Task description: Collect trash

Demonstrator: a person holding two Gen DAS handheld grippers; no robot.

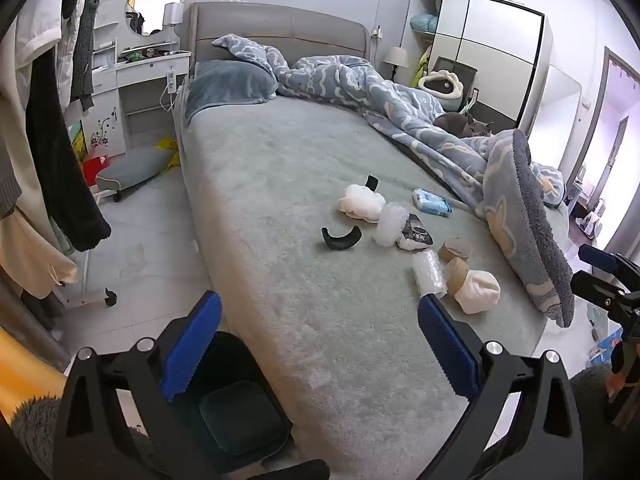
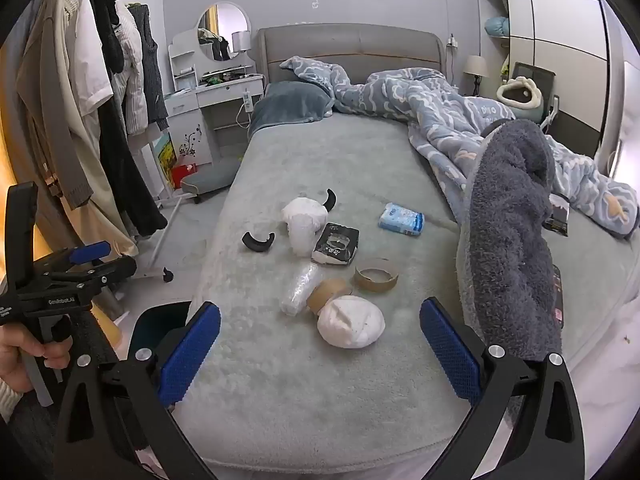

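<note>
At the foot edge of the bed point(image 2: 320, 400), both tools were held above the mattress with nothing between the fingers. The right gripper point(image 2: 320, 344) was spread to its full width, blue pads point(image 2: 448, 344) facing bare grey cover; the left gripper point(image 1: 320, 344) was equally wide and empty, set over the bed's left foot corner, with a dark bin point(image 1: 236, 412) seen on the floor just below it.

Trash was noted in a loose cluster toward the right half of the foot end. Nearest the right gripper: a white crumpled wad point(image 2: 351, 327), touching a brown tape core point(image 2: 328, 293), with a clear plastic roll point(image 2: 300, 288) just beside. An empty tape ring point(image 2: 376, 276) lay near. Further in: a black-and-white packet point(image 2: 336, 245), a second white wad point(image 2: 305, 211), two black curved pieces point(image 2: 258, 242), and a blue tissue pack point(image 2: 401, 219), which may not be trash.

The first pick was judged not yet begun. The near wad would best be taken first: soft and compressible, it should be straddled centrally and closed on gently, with the tape core left undisturbed. Snagging of the plush cover by the lower pad was considered a risk. A cat point(image 1: 464, 124) was noted lying by the duvet point(image 1: 360, 84).
</note>
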